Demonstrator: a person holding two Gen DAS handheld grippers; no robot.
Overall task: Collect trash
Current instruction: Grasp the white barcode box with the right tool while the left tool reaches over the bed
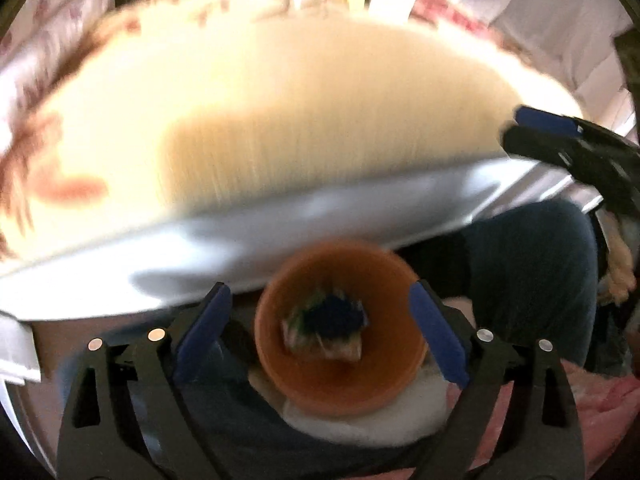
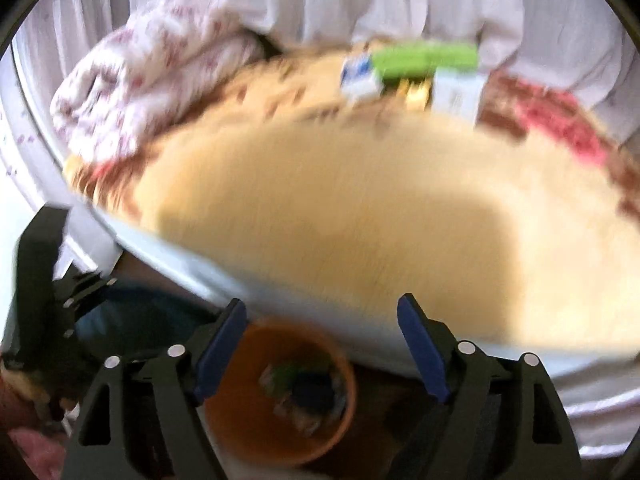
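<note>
An orange pot-like bin (image 1: pixel 340 364) stands below the table's near edge, with crumpled wrappers (image 1: pixel 326 330) lying at its bottom. My left gripper (image 1: pixel 322 336) hangs open above the bin, its blue pads wide apart and touching nothing. In the right wrist view the same bin (image 2: pixel 280 396) shows low down with the wrappers (image 2: pixel 304 392) inside. My right gripper (image 2: pixel 322 352) is open over the bin's right side, nothing between its fingers. The right gripper also appears at the right edge of the left wrist view (image 1: pixel 576 148). Both pictures are blurred.
A round table with a cream top (image 2: pixel 360 220) and a pale rim fills the middle. At its far side stand a green box (image 2: pixel 424 60) and small white cartons (image 2: pixel 456 92). A flowered cloth (image 2: pixel 132 92) lies far left. A person's blue trouser leg (image 1: pixel 532 272) is beside the bin.
</note>
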